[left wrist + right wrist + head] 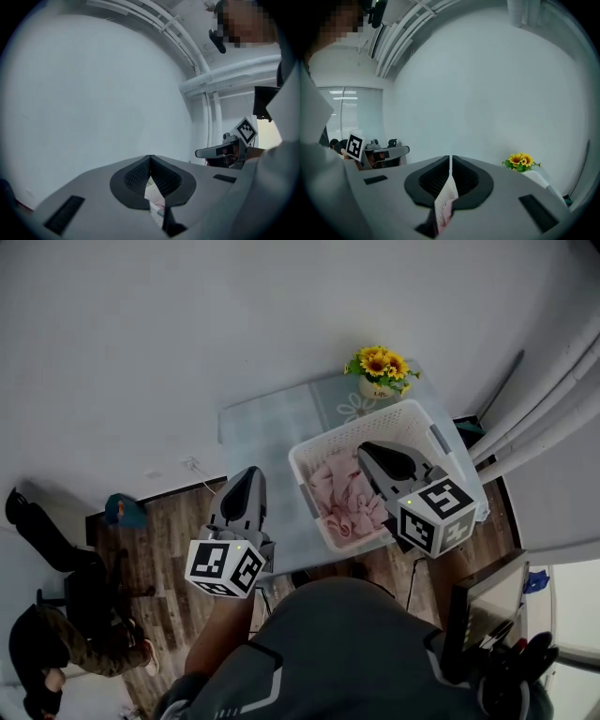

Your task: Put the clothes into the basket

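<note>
- Hovering left of the pale glass table (262, 427): left gripper (150, 158), jaws pressed together, nothing gripped.
- White perforated plastic basket (347, 430) on the table, crumpled pink clothes (339, 491) inside.
- Right gripper (450, 158) above the basket, jaws closed, empty.
- Judgement: task looks done, no loose clothes visible.
</note>
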Motion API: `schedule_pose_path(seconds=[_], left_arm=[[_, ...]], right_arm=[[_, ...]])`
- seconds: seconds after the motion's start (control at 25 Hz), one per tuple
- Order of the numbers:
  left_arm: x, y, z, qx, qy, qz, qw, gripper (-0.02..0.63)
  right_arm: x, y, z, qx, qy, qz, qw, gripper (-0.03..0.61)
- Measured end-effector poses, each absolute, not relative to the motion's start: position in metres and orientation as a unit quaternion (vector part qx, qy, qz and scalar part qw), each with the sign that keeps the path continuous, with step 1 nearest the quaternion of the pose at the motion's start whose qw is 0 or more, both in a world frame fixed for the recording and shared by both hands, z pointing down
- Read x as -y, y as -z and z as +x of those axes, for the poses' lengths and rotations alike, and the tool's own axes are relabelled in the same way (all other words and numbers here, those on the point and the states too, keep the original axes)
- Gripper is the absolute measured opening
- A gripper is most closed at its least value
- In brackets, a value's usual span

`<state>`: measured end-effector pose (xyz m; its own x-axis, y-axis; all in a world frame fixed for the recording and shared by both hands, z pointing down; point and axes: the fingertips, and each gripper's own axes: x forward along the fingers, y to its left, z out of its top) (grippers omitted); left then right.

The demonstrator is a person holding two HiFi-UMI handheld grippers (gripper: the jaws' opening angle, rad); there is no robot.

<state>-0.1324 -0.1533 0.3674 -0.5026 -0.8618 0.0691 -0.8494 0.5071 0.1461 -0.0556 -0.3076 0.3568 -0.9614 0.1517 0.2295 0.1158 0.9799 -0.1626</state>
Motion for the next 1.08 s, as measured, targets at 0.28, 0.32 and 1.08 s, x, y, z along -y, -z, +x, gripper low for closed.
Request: schedule_pose_path(seconds=[0.28,0.32,1.08], left_arm=[[0.153,-0.369,-0.134,0.869,0.045,0.488,0.068,0.008],[0.153,-0.369,-0.135,0.869,0.045,0.487,0.067,0.009],[0.162,-0.361,-0.135,0.865,0.05,0.496,0.054,0.009]], right_arm=[[0.31,-0.353,-0.056,0.99,-0.069,-0.058,0.11,0.014],[0.309,-0.352,-0.056,0.99,-0.068,-0.058,0.109,0.014],[0.309,-0.342,-0.063,0.992,-0.065,-0.06,0.091,0.014]])
